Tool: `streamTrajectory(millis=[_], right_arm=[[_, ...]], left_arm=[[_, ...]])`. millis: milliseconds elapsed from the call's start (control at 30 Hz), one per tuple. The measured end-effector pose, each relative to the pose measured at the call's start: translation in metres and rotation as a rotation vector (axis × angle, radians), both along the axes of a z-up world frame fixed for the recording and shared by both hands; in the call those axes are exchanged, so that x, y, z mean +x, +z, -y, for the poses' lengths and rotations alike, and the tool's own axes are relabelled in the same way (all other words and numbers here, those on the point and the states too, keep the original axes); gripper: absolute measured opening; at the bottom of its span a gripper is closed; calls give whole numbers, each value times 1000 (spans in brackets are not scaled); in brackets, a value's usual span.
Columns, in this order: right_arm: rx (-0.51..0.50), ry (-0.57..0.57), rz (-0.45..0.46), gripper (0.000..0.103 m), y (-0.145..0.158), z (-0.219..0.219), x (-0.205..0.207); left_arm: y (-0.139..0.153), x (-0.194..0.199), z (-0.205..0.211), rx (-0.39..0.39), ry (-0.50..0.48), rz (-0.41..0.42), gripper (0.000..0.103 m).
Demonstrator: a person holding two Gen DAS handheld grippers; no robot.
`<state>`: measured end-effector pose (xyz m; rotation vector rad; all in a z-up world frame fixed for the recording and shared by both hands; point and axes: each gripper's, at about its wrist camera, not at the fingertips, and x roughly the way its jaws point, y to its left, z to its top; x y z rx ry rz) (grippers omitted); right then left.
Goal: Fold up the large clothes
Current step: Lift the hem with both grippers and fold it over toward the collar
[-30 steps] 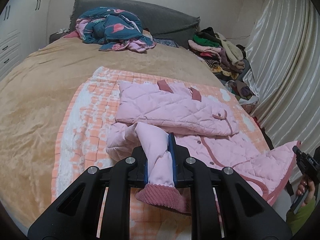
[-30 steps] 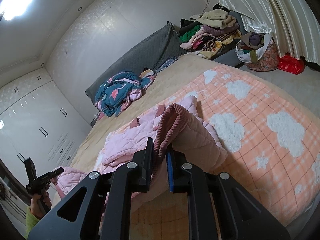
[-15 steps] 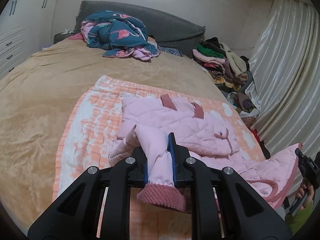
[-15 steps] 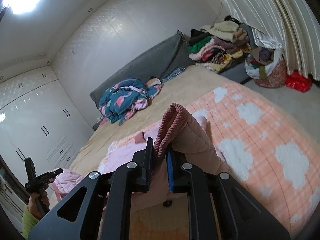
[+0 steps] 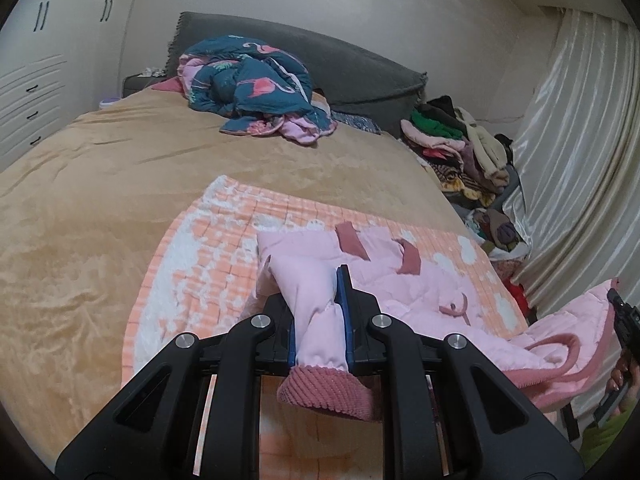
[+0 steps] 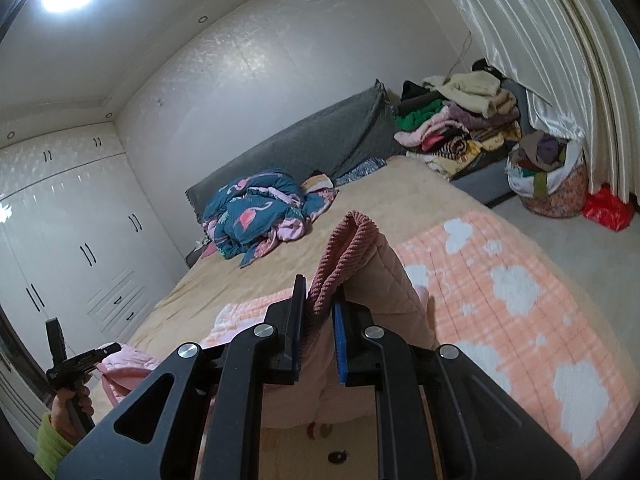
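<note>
A pink quilted jacket point(image 5: 404, 280) lies on an orange-and-white cloud blanket point(image 5: 208, 264) on the bed. My left gripper point(image 5: 320, 304) is shut on a pale pink sleeve with a ribbed dark pink cuff point(image 5: 328, 388) and holds it raised over the blanket. My right gripper point(image 6: 320, 308) is shut on the jacket's ribbed hem point(image 6: 344, 252) and holds that corner lifted above the bed. The right gripper also shows at the right edge of the left wrist view point(image 5: 624, 320), with the hem hanging from it. The left gripper shows at the lower left of the right wrist view point(image 6: 104, 350).
The bed has a tan cover point(image 5: 100, 200) and a grey headboard point(image 5: 320, 64). A teal flamingo quilt point(image 5: 252, 88) is bunched near the pillows. A pile of clothes point(image 5: 456, 140) and a full basket point(image 6: 548, 176) stand by the curtain point(image 5: 580, 160). White wardrobes point(image 6: 68, 232) line the left wall.
Both grippers have lifted their holds higher and moved forward over the bed. The jacket's near part has risen off the blanket and folds toward the collar.
</note>
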<state>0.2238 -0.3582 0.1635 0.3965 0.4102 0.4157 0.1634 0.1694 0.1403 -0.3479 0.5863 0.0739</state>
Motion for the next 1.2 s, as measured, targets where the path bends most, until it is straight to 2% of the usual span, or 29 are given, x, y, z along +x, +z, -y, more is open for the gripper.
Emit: streamTrajectory(millis=[167, 333, 800, 1200], right_arm=[[-14, -9, 0, 12, 13, -7, 20], [-15, -37, -13, 12, 13, -7, 40], [9, -122, -71, 12, -10, -1, 86], [2, -143, -139, 12, -40, -4, 131]], left_arm=[[5, 8, -2, 10, 28, 11, 9], [8, 18, 1, 34, 47, 22, 9], [2, 49, 11, 130, 93, 53, 9], [-24, 69, 17, 218, 124, 63, 10]])
